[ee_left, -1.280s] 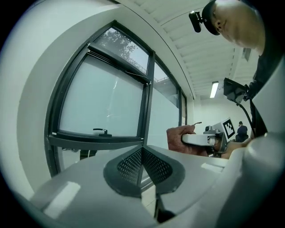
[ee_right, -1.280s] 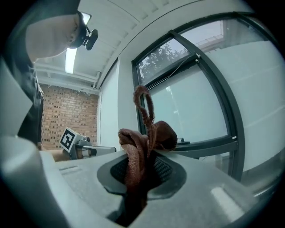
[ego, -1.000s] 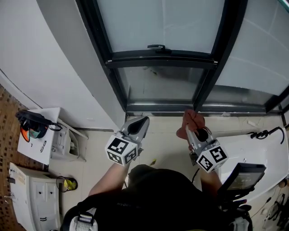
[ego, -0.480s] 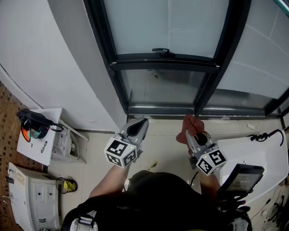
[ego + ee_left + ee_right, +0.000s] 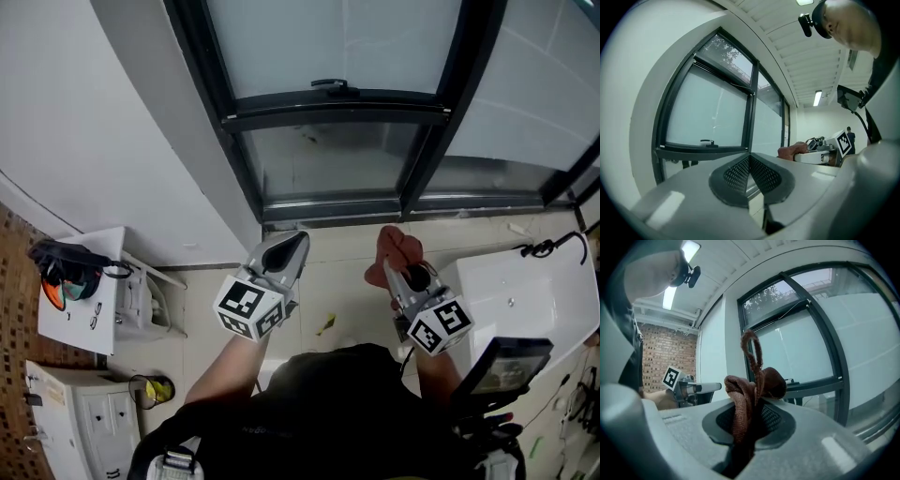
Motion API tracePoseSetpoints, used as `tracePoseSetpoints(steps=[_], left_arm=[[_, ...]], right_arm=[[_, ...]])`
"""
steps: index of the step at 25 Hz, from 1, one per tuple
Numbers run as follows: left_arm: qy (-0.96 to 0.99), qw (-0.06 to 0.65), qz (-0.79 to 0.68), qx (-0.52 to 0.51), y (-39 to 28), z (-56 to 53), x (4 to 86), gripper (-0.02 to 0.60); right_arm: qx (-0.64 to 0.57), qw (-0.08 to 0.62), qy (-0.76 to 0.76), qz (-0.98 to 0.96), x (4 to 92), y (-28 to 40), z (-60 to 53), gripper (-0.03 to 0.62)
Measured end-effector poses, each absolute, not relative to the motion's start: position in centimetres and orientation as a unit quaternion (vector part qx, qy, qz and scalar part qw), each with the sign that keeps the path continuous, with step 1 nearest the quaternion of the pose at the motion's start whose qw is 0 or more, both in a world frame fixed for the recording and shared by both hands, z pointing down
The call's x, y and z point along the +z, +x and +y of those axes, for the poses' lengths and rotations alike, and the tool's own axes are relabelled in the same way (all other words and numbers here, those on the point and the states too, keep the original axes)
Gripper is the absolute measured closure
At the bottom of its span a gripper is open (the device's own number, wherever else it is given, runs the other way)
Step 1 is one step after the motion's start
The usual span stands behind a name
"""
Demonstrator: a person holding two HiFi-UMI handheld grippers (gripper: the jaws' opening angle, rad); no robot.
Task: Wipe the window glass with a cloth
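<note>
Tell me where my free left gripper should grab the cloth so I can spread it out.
Take the bunched end of the cloth that sticks out past the tips of the right gripper, which is shut on the rest. Come from the left with the left gripper, opened first, since it is shut and empty. The thin loop on top would likely give a poorer hold.

The reddish-brown woven cloth (image 5: pixel 752 383): lower part lost between the closed jaws of the right gripper (image 5: pixel 749 427); how much is clamped cannot be determined. The dark-framed window glass (image 5: pixel 328 42): cut off by the top edge in the head view. A small yellow-green scrap (image 5: pixel 325 324) on the beige floor (image 5: pixel 342 281): too small to identify. The white cabinet (image 5: pixel 80 417): cropped at lower left.
</note>
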State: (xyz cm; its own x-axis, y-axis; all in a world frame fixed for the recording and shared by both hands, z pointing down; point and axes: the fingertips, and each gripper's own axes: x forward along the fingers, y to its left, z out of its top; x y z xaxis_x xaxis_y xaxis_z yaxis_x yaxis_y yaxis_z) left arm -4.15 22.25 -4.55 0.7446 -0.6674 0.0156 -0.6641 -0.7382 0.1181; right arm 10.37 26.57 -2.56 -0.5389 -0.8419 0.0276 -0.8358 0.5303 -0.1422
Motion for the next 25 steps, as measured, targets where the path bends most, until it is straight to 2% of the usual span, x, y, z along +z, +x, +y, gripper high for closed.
tracePoseSetpoints(steps=[6, 25], left_arm=[[0.936, 0.062, -0.347, -0.003, -6.0, 25.9, -3.2, 0.565], [0.934, 0.071, -0.349, -0.023, -5.5, 25.9, -2.6, 0.565]], right_arm=[[-0.069, 0.018, -0.485, 0.871, -1.7, 8.1, 30.7, 0.554], [-0.072, 0.016, -0.502, 0.862, -1.2, 9.4, 31.5, 0.554]])
